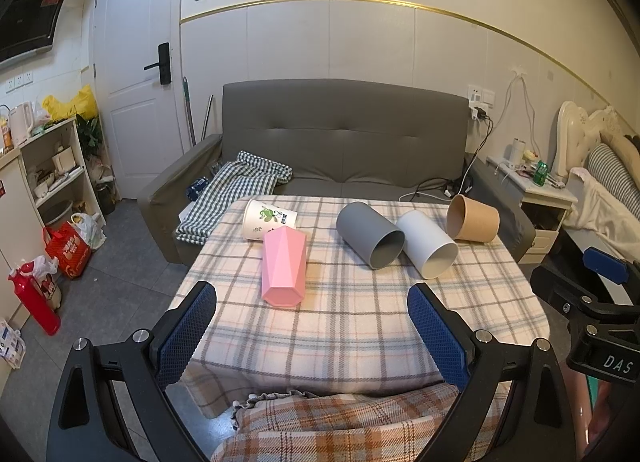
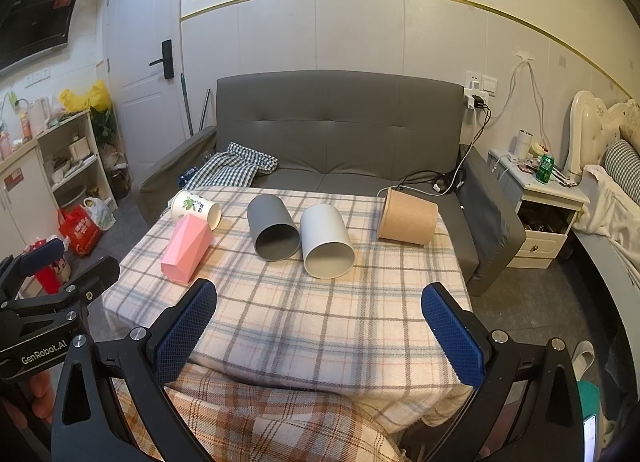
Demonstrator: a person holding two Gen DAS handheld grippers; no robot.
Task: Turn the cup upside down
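Setting: small table under a plaid woven cloth (image 1: 360, 326), grey upholstered sofa (image 1: 344, 133) behind at 12 o'clock
Cups: five, all lying on their sides, none yet standing mouth down
Pink faceted plastic cup (image 1: 283, 270): at 11 o'clock from the left gripper, closed base toward the camera, touching the white printed paper cup (image 1: 269, 218) behind it
Grey cylindrical cup (image 1: 370, 235): at 12 o'clock, mouth toward the camera, side by side and apparently touching the white cylindrical cup (image 1: 427, 244) at 1 o'clock
Brown kraft paper tub (image 1: 473, 218): farthest right, at 2 o'clock, just beside the white cylinder
Left gripper (image 1: 312, 296): blue-padded fingers spread wide, empty, held over the near table edge
Right gripper (image 2: 319, 294): likewise spread wide, nothing between the pads, well short of every cup
Progress: apparently at the very start, no cup grasped or turned
Remaining: choosing a cup, gripping its wall, rotating it rim down onto the cloth
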